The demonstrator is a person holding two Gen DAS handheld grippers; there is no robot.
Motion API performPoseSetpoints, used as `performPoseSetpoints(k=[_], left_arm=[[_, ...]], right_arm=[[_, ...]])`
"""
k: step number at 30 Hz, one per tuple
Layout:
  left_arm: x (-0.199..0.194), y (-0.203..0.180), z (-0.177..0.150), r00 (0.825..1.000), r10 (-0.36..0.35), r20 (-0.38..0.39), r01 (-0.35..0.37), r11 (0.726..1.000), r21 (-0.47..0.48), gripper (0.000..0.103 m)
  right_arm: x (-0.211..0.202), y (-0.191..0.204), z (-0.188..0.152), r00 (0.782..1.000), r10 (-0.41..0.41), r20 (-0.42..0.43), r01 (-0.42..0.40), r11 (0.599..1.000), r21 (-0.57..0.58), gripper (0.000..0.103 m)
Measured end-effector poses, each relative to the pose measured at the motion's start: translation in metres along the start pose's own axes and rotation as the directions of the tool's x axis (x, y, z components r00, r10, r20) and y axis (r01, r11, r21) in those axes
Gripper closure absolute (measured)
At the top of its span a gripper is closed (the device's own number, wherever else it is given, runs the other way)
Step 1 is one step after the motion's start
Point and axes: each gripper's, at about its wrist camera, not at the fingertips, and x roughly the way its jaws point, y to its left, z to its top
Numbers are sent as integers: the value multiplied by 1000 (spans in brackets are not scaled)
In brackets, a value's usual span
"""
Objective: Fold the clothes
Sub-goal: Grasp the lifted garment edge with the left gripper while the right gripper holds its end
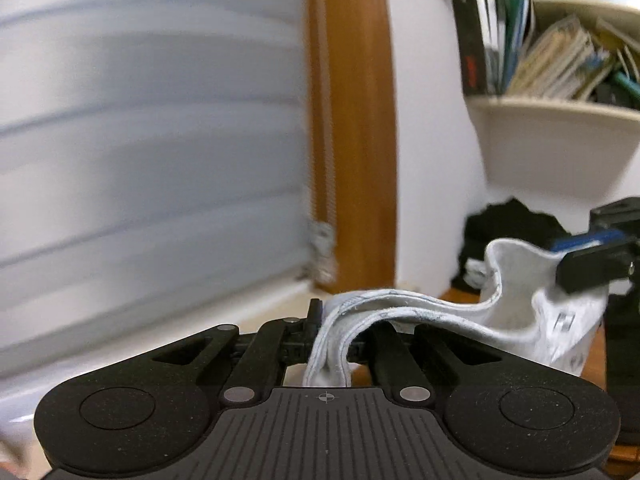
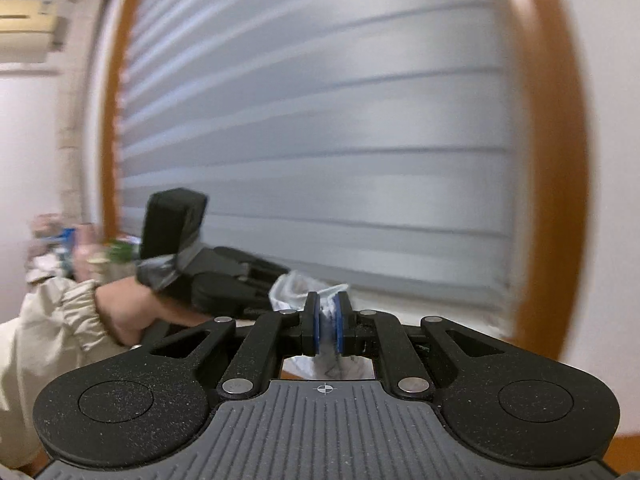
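Note:
A white garment (image 1: 516,292) with small blue-grey markings hangs stretched between both grippers, lifted off the table. In the left wrist view, my left gripper (image 1: 324,322) is shut on one bunched edge of it, and the cloth drapes over the fingers. At the right edge of that view, my right gripper (image 1: 580,268) pinches the other end, a blue pad showing. In the right wrist view, the right gripper (image 2: 327,316) has its blue pads shut on the white garment (image 2: 292,288). The left gripper (image 2: 276,280) is at the left, held by a hand (image 2: 120,308) in a beige sleeve (image 2: 52,320).
A grey slatted blind (image 1: 152,140) in an orange-brown wooden frame (image 1: 356,120) fills the background. A cream shelf (image 1: 560,136) with books hangs at the upper right. A pile of dark clothes (image 1: 508,228) lies on the wooden table (image 1: 456,296) under it.

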Motion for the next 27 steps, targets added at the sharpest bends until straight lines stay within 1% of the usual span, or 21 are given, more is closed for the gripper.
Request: performPoseSetpoints(k=[5,7,11,14,15,18,21,24,26,27], left_arm=[[-75,29,7,997,68,37,-68,998,-5,99],[-102,37,13,994,89,57,-88,996,-23,99],[-133,48,25,987,141,73,-141,990,-14,99],[-147,62,19,984,166,67,-165,986,-28,99],[-151,69,14,983,173,57,-171,984,-38,99],[-155,89,-16,982,187,9,-187,981,-58,99],[-156,111,-53,981,191,-42,-194,976,-97,99],[-152,127,-88,975,199,-97,-209,973,-102,98],[-151,136,-110,966,222,-132,-235,967,-96,88],[-151,142,-120,961,234,-150,-250,963,-101,86]], right_arm=[[36,64,30,991,131,43,-128,990,-66,94],[44,84,41,985,154,72,-147,984,-96,94],[53,100,64,974,192,122,-181,979,-97,94],[58,104,76,968,211,139,-202,977,-75,94],[62,108,78,967,218,134,-209,975,-78,94],[72,117,76,966,239,96,-230,968,-99,94],[91,129,60,964,265,35,-260,960,-106,94],[116,144,40,958,286,-32,-288,952,-103,94],[133,153,26,950,304,-69,-309,947,-89,94],[142,158,18,946,313,-89,-320,944,-79,94]])
